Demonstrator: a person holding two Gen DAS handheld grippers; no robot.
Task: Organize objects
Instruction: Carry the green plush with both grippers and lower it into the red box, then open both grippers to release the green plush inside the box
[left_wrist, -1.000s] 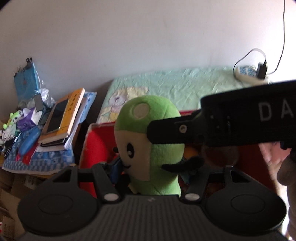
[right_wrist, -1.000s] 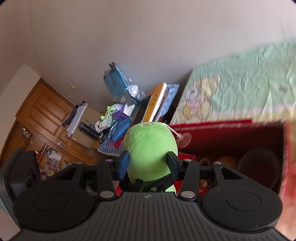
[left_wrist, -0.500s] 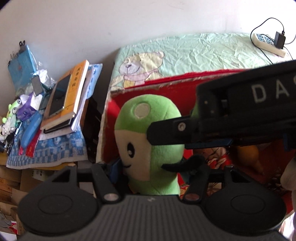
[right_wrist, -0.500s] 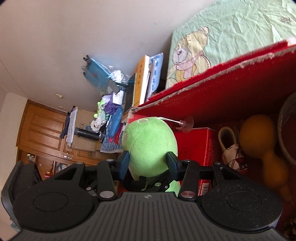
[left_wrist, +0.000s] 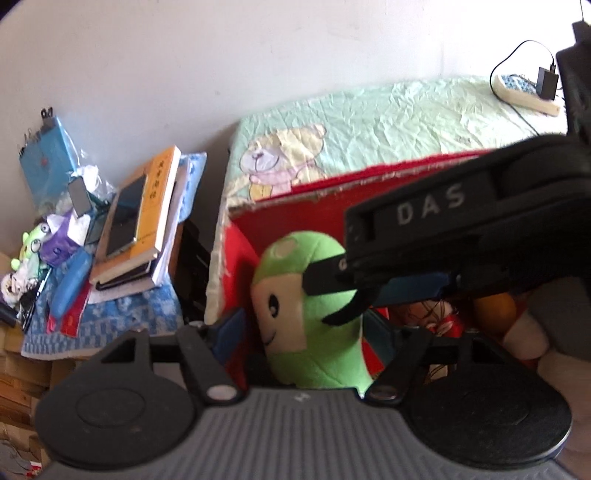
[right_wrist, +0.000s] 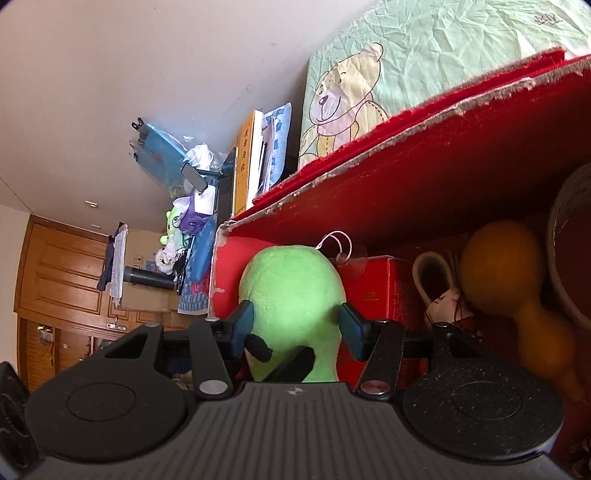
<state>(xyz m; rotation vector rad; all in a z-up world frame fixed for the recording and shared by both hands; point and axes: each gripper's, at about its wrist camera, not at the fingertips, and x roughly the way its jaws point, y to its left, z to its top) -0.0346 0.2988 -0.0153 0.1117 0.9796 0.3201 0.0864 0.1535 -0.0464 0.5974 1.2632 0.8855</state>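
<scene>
A green plush toy (left_wrist: 310, 314) with a cream face stands inside the left end of an open red box (left_wrist: 295, 214). In the left wrist view my left gripper (left_wrist: 306, 328) has its jaws spread, clear of the plush on both sides. The right gripper crosses this view from the right, its black finger (left_wrist: 325, 277) against the plush's head. In the right wrist view the plush (right_wrist: 291, 306) sits between the blue pads (right_wrist: 242, 325) of my right gripper (right_wrist: 295, 326), which press its sides. A suction cup (right_wrist: 352, 262) on a string hangs from its top.
Inside the box lie a small red carton (right_wrist: 384, 291), an orange gourd (right_wrist: 506, 273), a patterned mug (right_wrist: 443, 291) and a dark basket (right_wrist: 569, 236). A bear-print bedsheet (left_wrist: 369, 140) lies behind. A cluttered stand with books (left_wrist: 144, 218) stands left. A power strip (left_wrist: 524, 92) lies far right.
Both grippers carried the plush down into the red box. My left gripper's jaws have spread off the plush. The right gripper still grips it.
</scene>
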